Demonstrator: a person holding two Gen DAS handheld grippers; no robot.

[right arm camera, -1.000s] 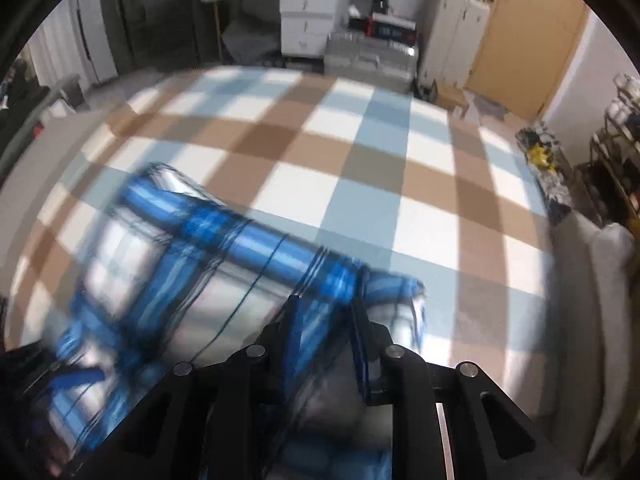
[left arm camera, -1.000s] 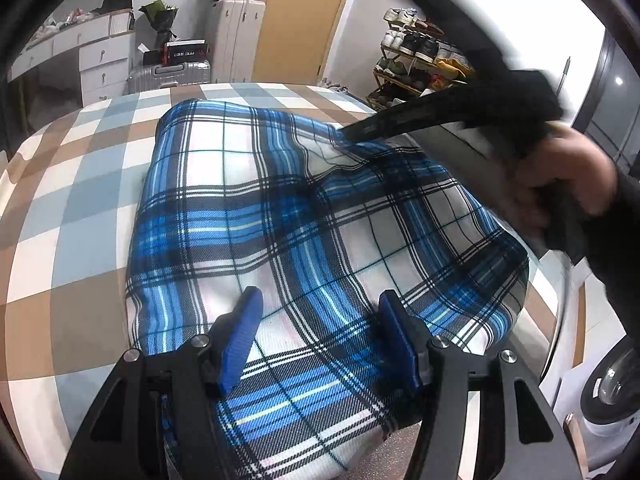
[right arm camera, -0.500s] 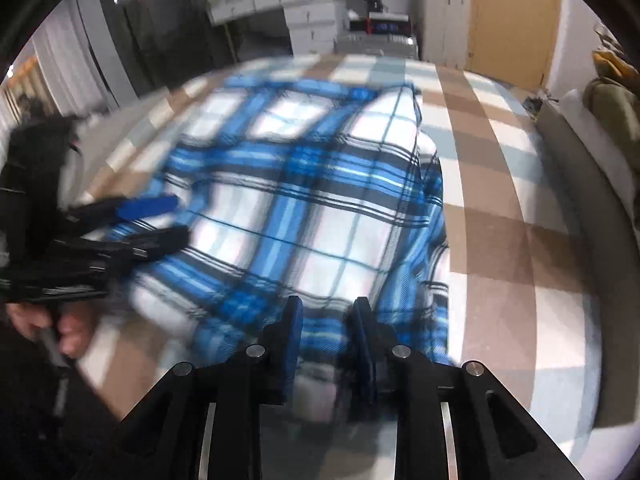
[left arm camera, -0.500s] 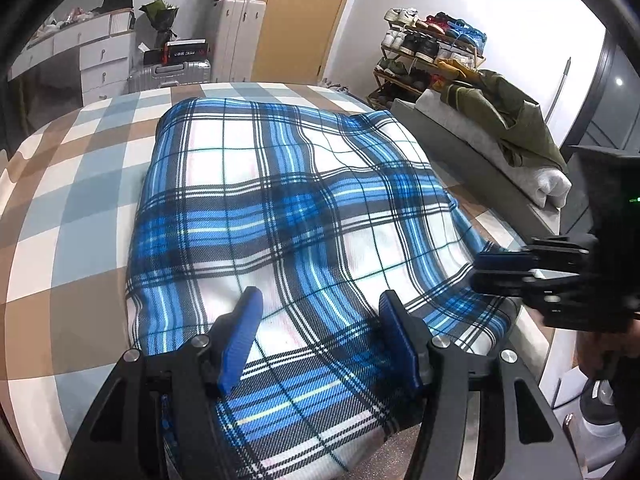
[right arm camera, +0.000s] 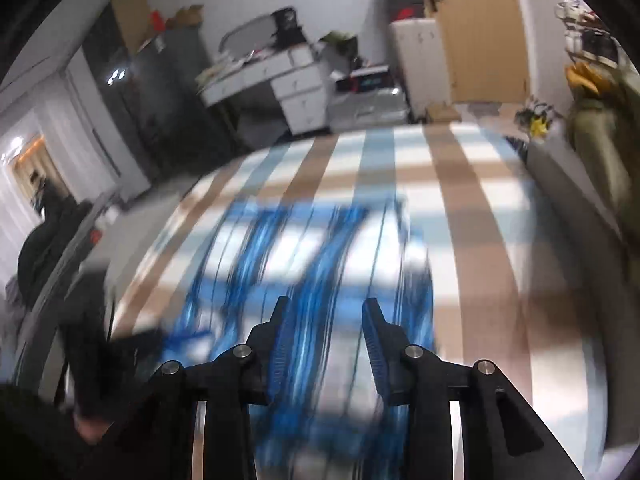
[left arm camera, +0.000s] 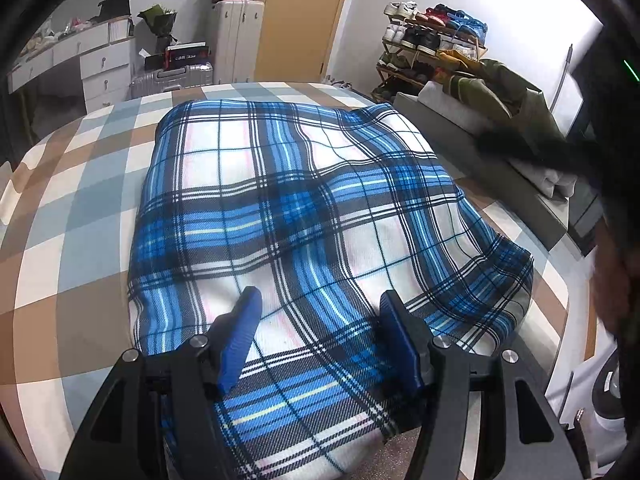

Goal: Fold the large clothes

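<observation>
The left gripper point(left arm camera: 320, 316) stands with its blue-padded jaws apart over the near edge of the blue, white and black plaid garment point(left arm camera: 304, 216). The cloth passes between and under the pads, which do not press on it. Ahead of these jaws the garment lies folded into a broad, roughly rectangular slab on the bed covered in a brown, pale blue and white checked sheet point(left arm camera: 72, 216). Its top is mostly smooth, with a shallow crease across the middle and a rumpled corner beyond the right jaw.

The right gripper point(right arm camera: 325, 322) has just been opening its jaws. They stand apart above the same plaid cloth point(right arm camera: 308, 256), which is smeared by motion blur; nothing is clamped between them.

Further on, past the bed's far edge, a silver hard-shell suitcase point(left arm camera: 172, 78) stands on the floor beside a white chest of drawers point(left arm camera: 106, 68). To the right of the left jaws, far off, a wooden shoe rack point(left arm camera: 432, 46) holds rows of shoes in white, black, red and blue on its shelves.
</observation>
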